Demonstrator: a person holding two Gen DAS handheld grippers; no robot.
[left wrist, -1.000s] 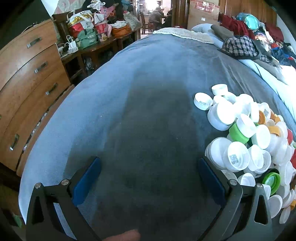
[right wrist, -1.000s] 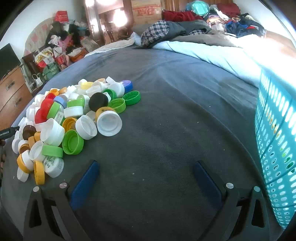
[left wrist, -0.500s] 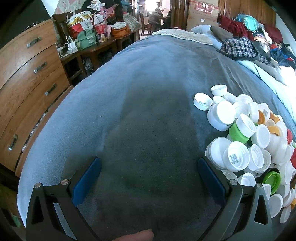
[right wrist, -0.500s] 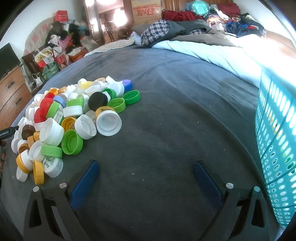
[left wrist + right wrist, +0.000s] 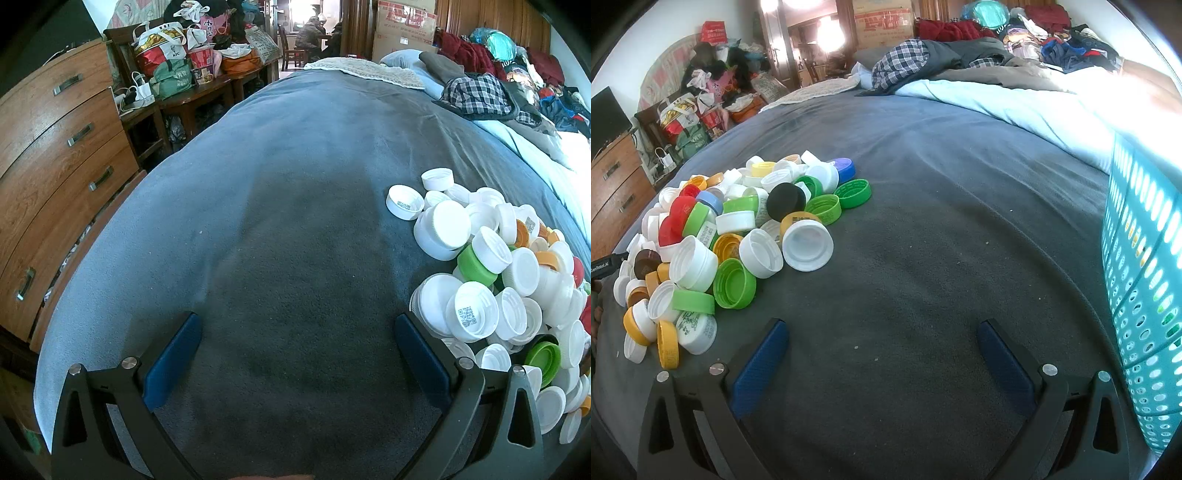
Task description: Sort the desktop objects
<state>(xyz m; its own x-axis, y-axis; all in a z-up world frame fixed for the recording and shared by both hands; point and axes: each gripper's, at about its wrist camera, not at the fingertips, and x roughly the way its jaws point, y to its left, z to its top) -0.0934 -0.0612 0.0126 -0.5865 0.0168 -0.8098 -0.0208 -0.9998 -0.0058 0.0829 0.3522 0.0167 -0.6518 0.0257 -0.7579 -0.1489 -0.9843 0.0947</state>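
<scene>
Hovering over the bed (image 5: 923,229) beside the pile of caps (image 5: 738,236), both jaws spread wide, empty; picking one edge cap, approaching squarely.

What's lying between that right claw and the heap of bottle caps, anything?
Nothing visible. The right claw is open over bare grey blanket, and the heap of bottle caps lies just ahead to its left, with only blanket between. The turquoise basket stands off to the right, away from that path.
</scene>
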